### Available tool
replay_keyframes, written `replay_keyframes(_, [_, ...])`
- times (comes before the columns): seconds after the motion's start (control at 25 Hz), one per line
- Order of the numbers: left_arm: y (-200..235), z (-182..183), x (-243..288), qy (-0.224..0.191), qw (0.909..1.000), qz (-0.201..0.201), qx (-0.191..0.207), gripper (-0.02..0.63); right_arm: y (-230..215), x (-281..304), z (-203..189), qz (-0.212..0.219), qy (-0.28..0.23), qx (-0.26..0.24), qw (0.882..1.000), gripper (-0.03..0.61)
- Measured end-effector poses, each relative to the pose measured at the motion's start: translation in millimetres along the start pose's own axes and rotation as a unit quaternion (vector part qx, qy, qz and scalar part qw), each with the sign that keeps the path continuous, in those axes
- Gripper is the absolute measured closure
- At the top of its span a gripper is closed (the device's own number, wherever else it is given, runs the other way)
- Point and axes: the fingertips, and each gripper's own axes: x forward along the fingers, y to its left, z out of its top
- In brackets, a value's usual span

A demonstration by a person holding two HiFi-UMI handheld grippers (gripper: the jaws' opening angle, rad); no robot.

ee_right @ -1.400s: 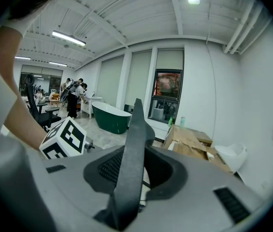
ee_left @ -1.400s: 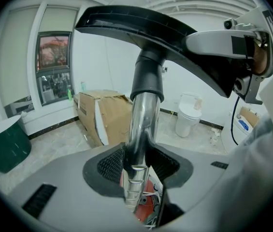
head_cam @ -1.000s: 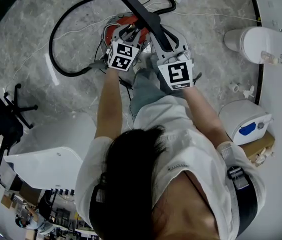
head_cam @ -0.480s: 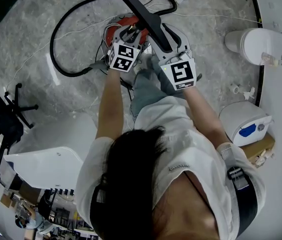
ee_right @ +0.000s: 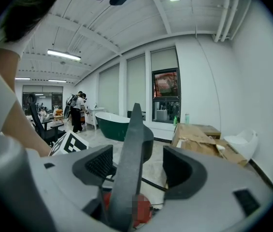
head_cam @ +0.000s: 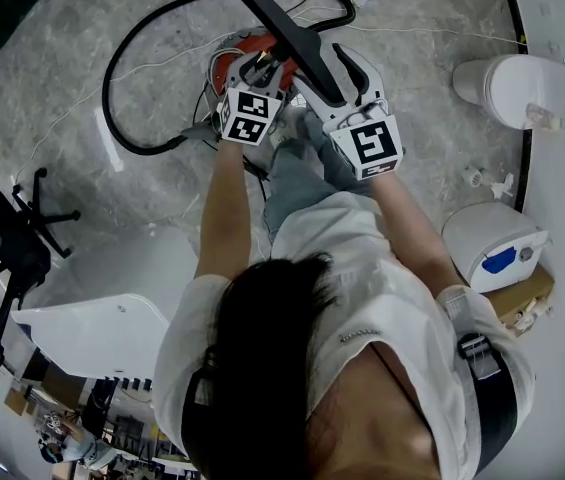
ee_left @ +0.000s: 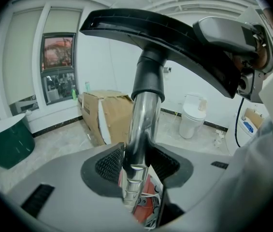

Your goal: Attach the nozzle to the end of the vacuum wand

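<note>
Right tool (ee_right: 138,168) has rolled a little since the earlier frame; its marker cube (head_cam: 374,145) sits further right in head view. Its jaws have just been opening and now stand wide. The black floor nozzle (ee_left: 165,30) is edge-on between them, close to the left pad and clear of the right. Left tool (ee_left: 136,161) is clamped on the chrome wand (ee_left: 143,115), pads on both sides. I see the nozzle's collar over the wand's far end, above the red vacuum canister (head_cam: 245,46) on the floor (head_cam: 62,48).
</note>
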Motion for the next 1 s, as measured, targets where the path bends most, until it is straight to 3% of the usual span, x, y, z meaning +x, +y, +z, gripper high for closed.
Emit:
replay_keyframes(0.24, [1.4, -2.7, 1.5, 0.005, 1.0, 0.001, -0.006, 0.418, -1.7, -1.2, -3.0, 0.005, 0.002, 0.016, 1.0, 0.25])
replay_keyframes(0.52, [-3.9, -2.6, 1.2, 0.009, 0.9996, -0.024, -0.008, 0.347, -3.8, -3.2, -1.8, 0.005, -0.011, 0.037, 0.999, 0.239])
replay_keyframes(0.68, [2.5, -4.1, -7.6, -0.006, 0.9992, -0.014, -0.038, 0.335, -5.9, -6.3, 9.8, -0.006, -0.035, 0.033, 0.999, 0.229])
replay_keyframes(1.0, [8.3, -21.2, -36.4, -0.003, 0.9967, 0.009, -0.081, 0.305, -3.2, -11.1, 12.6, -0.007, -0.031, 0.027, 0.999, 0.216])
